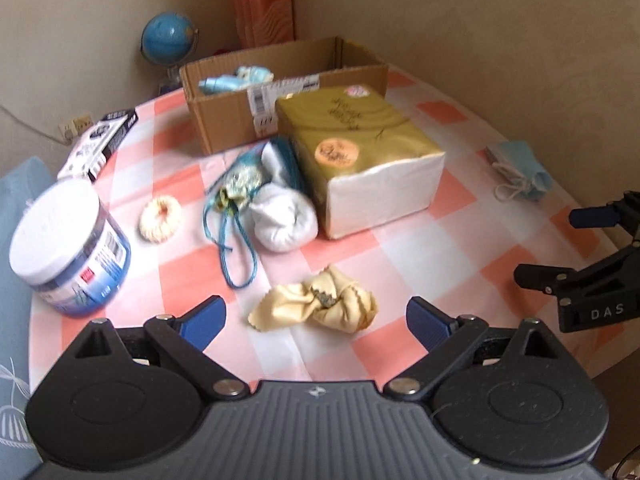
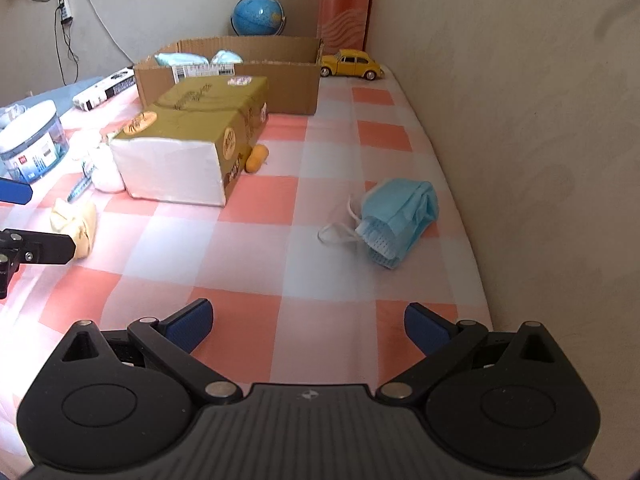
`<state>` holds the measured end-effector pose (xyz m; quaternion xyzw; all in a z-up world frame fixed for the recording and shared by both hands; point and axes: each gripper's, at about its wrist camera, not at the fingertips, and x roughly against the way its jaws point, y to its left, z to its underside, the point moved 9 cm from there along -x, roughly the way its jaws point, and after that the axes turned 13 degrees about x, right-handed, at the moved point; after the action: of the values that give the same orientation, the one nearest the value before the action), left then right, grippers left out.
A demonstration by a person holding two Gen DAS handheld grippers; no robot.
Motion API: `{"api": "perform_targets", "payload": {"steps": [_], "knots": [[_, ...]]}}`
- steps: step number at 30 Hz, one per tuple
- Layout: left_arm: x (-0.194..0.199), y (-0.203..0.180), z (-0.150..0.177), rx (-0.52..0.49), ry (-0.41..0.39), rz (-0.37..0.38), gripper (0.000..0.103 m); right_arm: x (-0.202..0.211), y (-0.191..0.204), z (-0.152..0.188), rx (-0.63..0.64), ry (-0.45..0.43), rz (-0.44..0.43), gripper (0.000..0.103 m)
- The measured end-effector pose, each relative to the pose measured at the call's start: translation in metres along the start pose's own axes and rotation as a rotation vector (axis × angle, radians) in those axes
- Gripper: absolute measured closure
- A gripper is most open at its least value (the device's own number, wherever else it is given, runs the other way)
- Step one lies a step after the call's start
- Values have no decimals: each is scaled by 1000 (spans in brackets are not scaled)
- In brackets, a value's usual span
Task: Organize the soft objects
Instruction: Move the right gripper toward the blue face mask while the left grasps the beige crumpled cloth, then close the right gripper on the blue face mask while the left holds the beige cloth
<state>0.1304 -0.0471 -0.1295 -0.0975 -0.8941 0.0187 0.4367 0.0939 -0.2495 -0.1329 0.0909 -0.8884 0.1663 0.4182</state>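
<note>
My left gripper (image 1: 316, 322) is open, and a crumpled yellow cloth (image 1: 316, 304) lies on the checked tablecloth just beyond its fingertips. Further back are a white sock ball (image 1: 284, 216), a teal drawstring pouch (image 1: 244, 180) and a cream scrunchie (image 1: 160, 216). An open cardboard box (image 1: 224, 108) at the back holds light-blue soft items (image 1: 236, 78). My right gripper (image 2: 308, 328) is open above the cloth-covered table, with a folded blue face mask (image 2: 396, 220) ahead and to the right of it. The right gripper (image 1: 576, 240) also shows at the right edge of the left wrist view.
A gold tissue pack (image 1: 360, 148) stands mid-table before the box. A white-lidded jar (image 1: 68, 248) and a black-and-white carton (image 1: 100, 144) sit left. A globe (image 2: 258, 16), a yellow toy car (image 2: 352, 64) and a small orange object (image 2: 256, 158) are further back. The wall (image 2: 520, 120) runs close on the right.
</note>
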Motion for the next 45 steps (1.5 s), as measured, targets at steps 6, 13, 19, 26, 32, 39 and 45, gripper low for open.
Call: {"api": "perform_targets", "payload": {"steps": [6, 13, 19, 26, 32, 39, 45], "knots": [[-14, 5, 3, 26, 23, 14, 9, -5, 0, 5, 1, -5, -16, 0], [-23, 0, 3, 24, 30, 48, 22, -4, -1, 7, 3, -23, -34, 0], [-23, -5, 1, 11, 25, 62, 43, -4, -1, 7, 2, -26, -32, 0], [-18, -9, 3, 19, 40, 82, 67, -4, 0, 7, 1, -34, -28, 0], [-14, 8, 0, 52, 34, 44, 67, -5, -2, 4, -5, -8, -30, 0], [-12, 12, -1, 63, 24, 36, 67, -10, -14, -13, -14, -26, -10, 0], [-11, 16, -3, 75, 17, 45, 67, -26, -14, -32, -16, -25, -25, 0]]}}
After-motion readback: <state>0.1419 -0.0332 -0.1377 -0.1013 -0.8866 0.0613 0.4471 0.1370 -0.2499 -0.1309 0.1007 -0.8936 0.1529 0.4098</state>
